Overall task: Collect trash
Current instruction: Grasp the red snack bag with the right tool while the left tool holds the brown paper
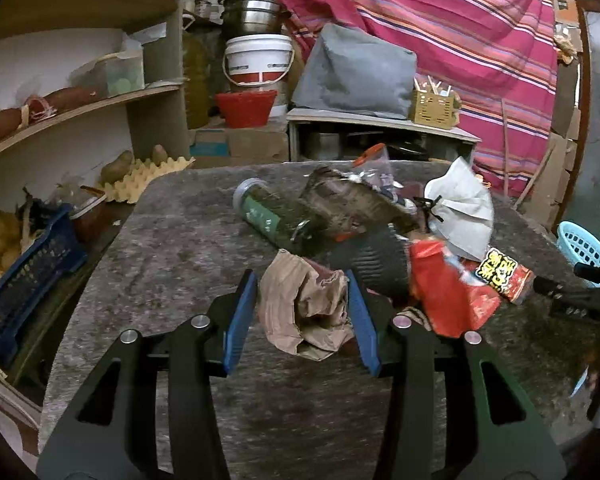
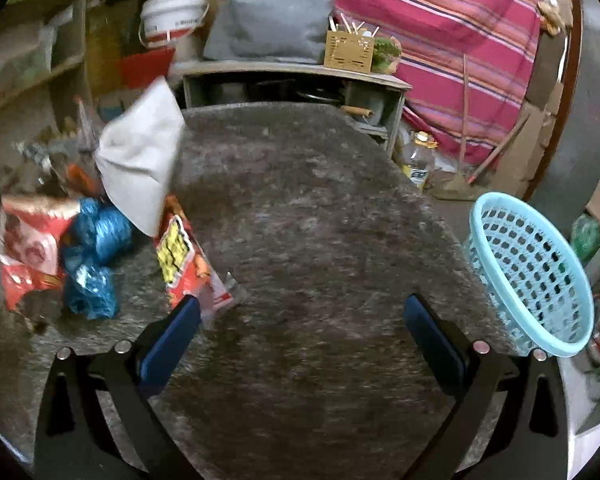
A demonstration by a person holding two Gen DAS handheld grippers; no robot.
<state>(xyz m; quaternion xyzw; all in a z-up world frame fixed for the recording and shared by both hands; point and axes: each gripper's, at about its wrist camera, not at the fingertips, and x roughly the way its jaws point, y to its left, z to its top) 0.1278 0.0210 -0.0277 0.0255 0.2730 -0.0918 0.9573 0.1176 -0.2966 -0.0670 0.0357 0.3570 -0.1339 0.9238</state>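
1 blue basket (image 2: pixel 536 276), contents unclear

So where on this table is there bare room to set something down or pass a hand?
The free patch is the grey table surface between the red snack packet and the light blue basket, ahead of the open right tongs. The side by the left tongs is crowded: crumpled brown paper, green bottle, white mask.

Background: white bucket (image 1: pixel 258 60) on red tub (image 1: pixel 246 107), steel pots (image 1: pixel 251 14) above. Grey cushion (image 1: pixel 356 74) beside slotted wooden box (image 1: pixel 433 107). Striped cloth (image 1: pixel 460 32) behind. Egg tray (image 1: pixel 140 178) on shelf.
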